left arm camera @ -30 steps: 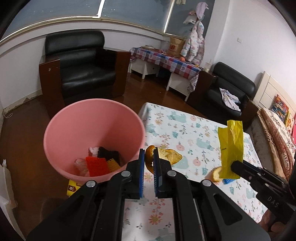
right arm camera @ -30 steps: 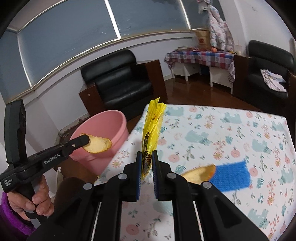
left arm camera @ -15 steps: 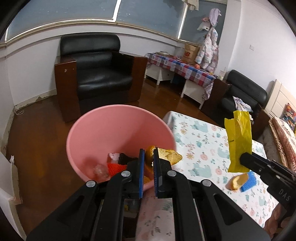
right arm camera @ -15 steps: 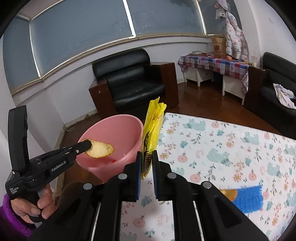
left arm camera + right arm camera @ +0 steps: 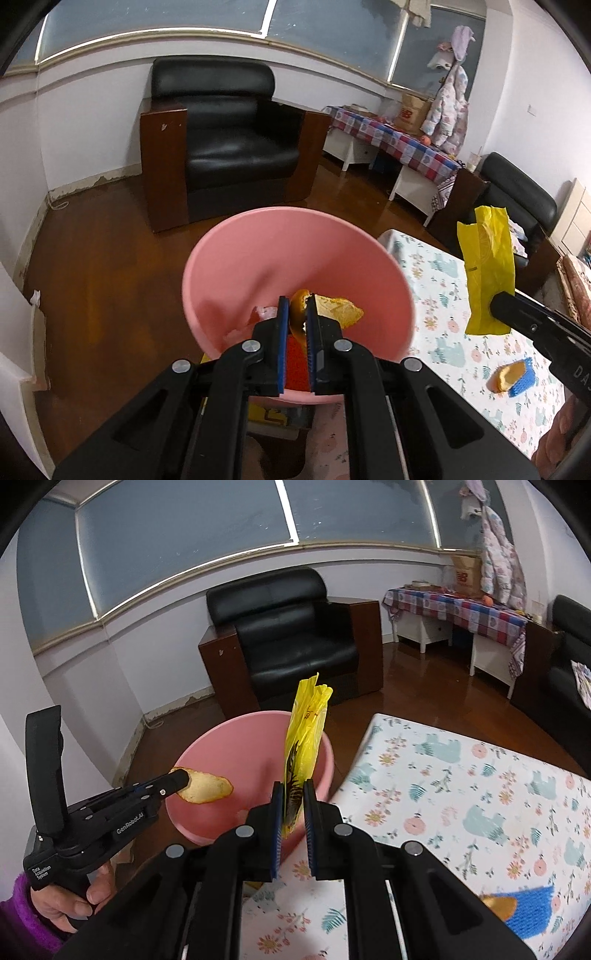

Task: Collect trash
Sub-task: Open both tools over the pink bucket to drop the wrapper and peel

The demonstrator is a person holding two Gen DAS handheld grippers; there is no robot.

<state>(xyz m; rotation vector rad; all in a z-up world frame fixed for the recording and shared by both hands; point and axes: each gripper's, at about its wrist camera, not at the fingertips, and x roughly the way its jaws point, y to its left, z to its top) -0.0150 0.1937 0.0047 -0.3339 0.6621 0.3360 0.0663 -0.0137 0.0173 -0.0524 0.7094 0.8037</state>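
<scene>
Hanging over the bin (image 5: 295, 258), left gripper (image 5: 296, 314) pinches a peel (image 5: 338, 310); right gripper (image 5: 293, 801), clamping an upright wrapper (image 5: 304, 738), sits right of the rim.

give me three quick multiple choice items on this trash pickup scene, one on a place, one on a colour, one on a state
1. Where is the peel in the left tool?
A on the floor
B over the pink bin
C on the armchair

2. What colour is the wrapper in the right tool?
A yellow
B green
C white

3. How does the right tool stand?
A wide open
B shut on the wrapper
C lying on the table

Answers:
1 B, pink wall shows behind the peel.
2 A, plainly yellow in both views.
3 B, both pads press the wrapper.
</scene>
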